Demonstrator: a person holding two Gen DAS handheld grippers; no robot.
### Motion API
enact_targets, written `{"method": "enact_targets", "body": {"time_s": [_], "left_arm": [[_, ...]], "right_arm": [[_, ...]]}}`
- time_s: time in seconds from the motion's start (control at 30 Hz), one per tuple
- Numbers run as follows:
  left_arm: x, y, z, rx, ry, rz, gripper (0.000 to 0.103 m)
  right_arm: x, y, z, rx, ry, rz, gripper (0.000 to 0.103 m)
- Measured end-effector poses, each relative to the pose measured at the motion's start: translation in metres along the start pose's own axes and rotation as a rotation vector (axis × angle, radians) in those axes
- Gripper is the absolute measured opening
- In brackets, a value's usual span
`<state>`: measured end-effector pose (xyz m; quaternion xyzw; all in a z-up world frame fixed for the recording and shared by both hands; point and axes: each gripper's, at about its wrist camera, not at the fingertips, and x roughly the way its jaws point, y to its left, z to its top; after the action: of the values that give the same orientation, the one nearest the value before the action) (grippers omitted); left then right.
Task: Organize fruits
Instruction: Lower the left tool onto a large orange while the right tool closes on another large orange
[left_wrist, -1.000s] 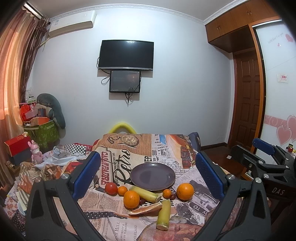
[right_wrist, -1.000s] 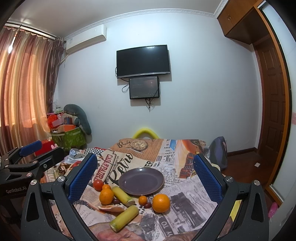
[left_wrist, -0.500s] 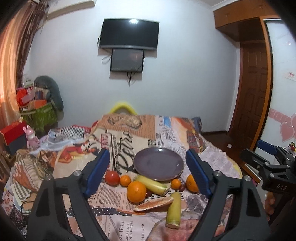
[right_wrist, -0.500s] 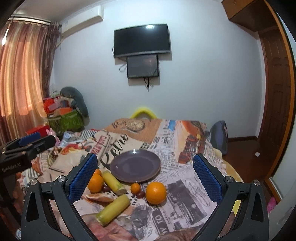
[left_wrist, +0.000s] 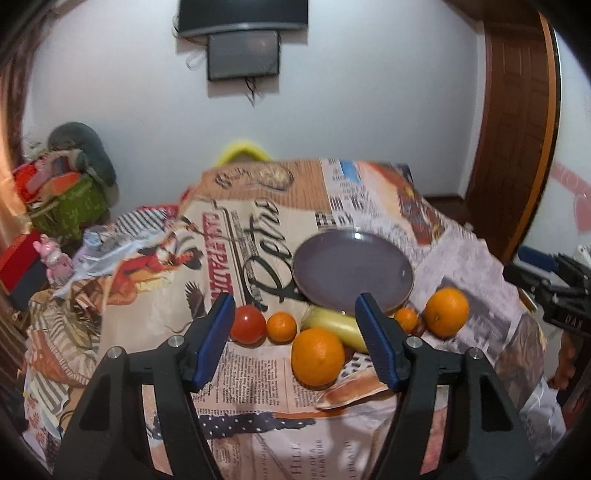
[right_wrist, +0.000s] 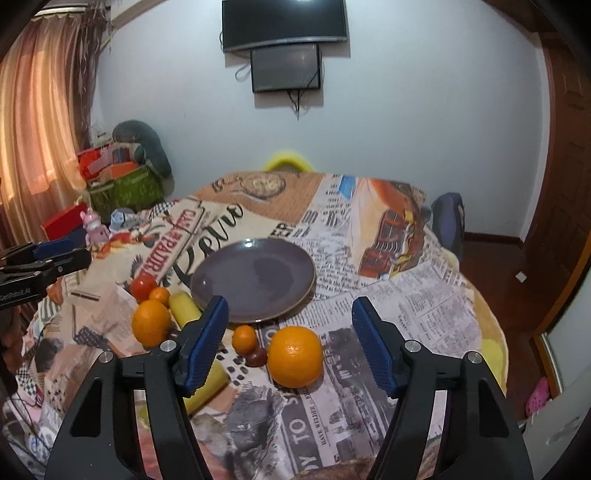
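Observation:
An empty purple plate (left_wrist: 351, 271) (right_wrist: 255, 278) sits on the newspaper-print tablecloth. In front of it lie a tomato (left_wrist: 248, 325), a small tangerine (left_wrist: 281, 326), a large orange (left_wrist: 317, 356), a yellow-green cane piece (left_wrist: 334, 326), a second tangerine (right_wrist: 244, 338), a dark date (right_wrist: 256, 357) and another large orange (right_wrist: 294, 356) (left_wrist: 447, 312). My left gripper (left_wrist: 295, 338) is open above the near large orange. My right gripper (right_wrist: 290, 341) is open above the other large orange.
A flat peel-like piece (left_wrist: 354, 384) lies by the near orange, and a second cane piece (right_wrist: 207, 384) lies near the table's front. A green basket of clutter (right_wrist: 123, 188) and a pink toy (right_wrist: 94, 225) stand at the left. A yellow chair back (right_wrist: 288, 162) is behind the table.
Both grippers have moved forward and down toward the fruit, and their jaws have narrowed somewhat. The fruit and plate have not moved.

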<state>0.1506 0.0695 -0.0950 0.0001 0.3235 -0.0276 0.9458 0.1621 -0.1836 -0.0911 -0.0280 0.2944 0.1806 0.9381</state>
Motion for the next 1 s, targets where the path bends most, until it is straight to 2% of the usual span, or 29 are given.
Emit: {"method": "enact_targets", "body": {"time_s": [0.23, 0.5, 0.67, 0.87, 1.0], "left_arm": [[0.049, 0.016, -0.015, -0.046, 0.147, -0.048, 0.067], [0.089, -0.001, -0.039, -0.048, 0.260, -0.121, 0.067], [0.106, -0.009, -0.047, -0.045, 0.306, -0.147, 0.067], [0.122, -0.012, -0.055, -0.044, 0.338, -0.145, 0.067], [0.129, -0.007, -0.057, -0.080, 0.344, -0.158, 0.060]], "right_arm": [[0.028, -0.001, -0.012, -0.026, 0.076, -0.006, 0.066], [0.064, -0.004, -0.028, -0.023, 0.185, 0.019, 0.066], [0.081, -0.008, -0.035, 0.000, 0.232, 0.031, 0.066], [0.095, -0.012, -0.044, 0.029, 0.281, 0.044, 0.066], [0.102, -0.014, -0.047, 0.041, 0.297, 0.054, 0.066]]}}
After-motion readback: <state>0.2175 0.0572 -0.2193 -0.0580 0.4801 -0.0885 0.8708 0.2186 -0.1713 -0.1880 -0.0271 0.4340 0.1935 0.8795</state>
